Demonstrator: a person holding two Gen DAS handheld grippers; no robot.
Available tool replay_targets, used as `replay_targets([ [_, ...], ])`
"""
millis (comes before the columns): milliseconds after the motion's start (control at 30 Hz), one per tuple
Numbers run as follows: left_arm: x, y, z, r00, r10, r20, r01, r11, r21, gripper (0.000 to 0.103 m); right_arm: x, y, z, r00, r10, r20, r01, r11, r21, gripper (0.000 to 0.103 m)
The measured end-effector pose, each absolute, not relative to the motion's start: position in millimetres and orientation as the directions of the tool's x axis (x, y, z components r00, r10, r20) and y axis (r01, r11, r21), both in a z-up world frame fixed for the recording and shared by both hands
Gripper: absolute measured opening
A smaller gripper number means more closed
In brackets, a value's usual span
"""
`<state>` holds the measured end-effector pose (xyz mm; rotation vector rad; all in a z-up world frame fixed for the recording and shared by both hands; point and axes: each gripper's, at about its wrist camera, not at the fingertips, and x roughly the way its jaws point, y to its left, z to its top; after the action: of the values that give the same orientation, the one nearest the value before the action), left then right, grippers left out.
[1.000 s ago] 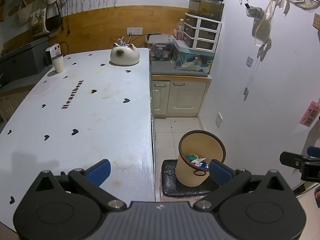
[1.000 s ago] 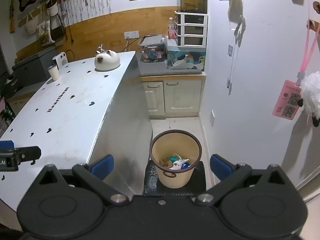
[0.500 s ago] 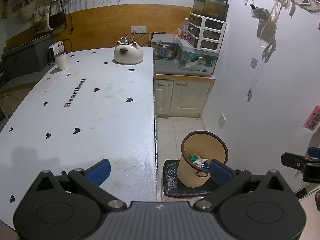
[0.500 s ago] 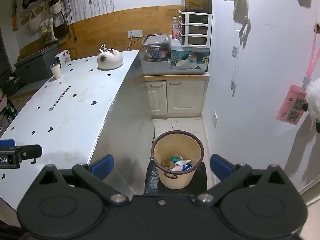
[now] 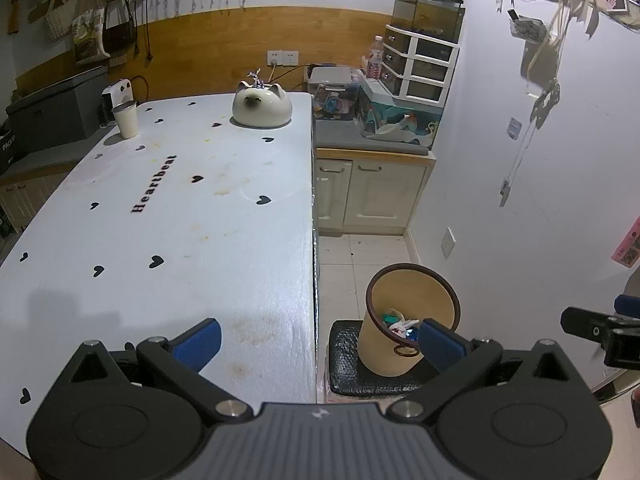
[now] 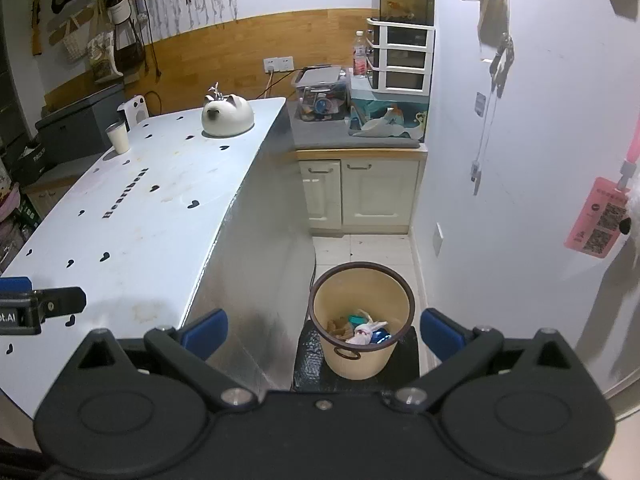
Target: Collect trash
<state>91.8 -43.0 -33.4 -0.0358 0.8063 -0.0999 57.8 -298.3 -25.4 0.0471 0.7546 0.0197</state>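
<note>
A tan trash bin (image 5: pixel 412 320) with a dark rim stands on a black mat on the floor, right of the white table (image 5: pixel 160 216). It also shows in the right wrist view (image 6: pixel 360 320). Crumpled trash (image 6: pixel 366 328) lies inside it. My left gripper (image 5: pixel 320 340) is open and empty, held above the table's near right edge. My right gripper (image 6: pixel 324 330) is open and empty, held above and in front of the bin. Each gripper's tip shows at the edge of the other's view.
On the table stand a white cat-shaped dish (image 5: pixel 262 108) at the far end and a paper cup (image 5: pixel 126 120) at the far left. A cream cabinet (image 6: pixel 360 192) with clutter on top stands behind the bin. The white wall (image 6: pixel 520 200) runs along the right.
Both grippers have drawn back and up a little; the table and the bin look slightly farther away. Both stay open and empty.
</note>
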Motion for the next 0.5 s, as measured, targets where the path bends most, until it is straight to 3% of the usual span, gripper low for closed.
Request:
replay_targets([
  [500, 94.2, -42.6, -33.5, 0.689, -0.099, -0.718, 0.071, 0.995, -0.070, 0.103, 59.4, -297.2, -25.6, 0.728, 0.037, -0.684, -0.004, 0.999, 0.050, 0.103],
])
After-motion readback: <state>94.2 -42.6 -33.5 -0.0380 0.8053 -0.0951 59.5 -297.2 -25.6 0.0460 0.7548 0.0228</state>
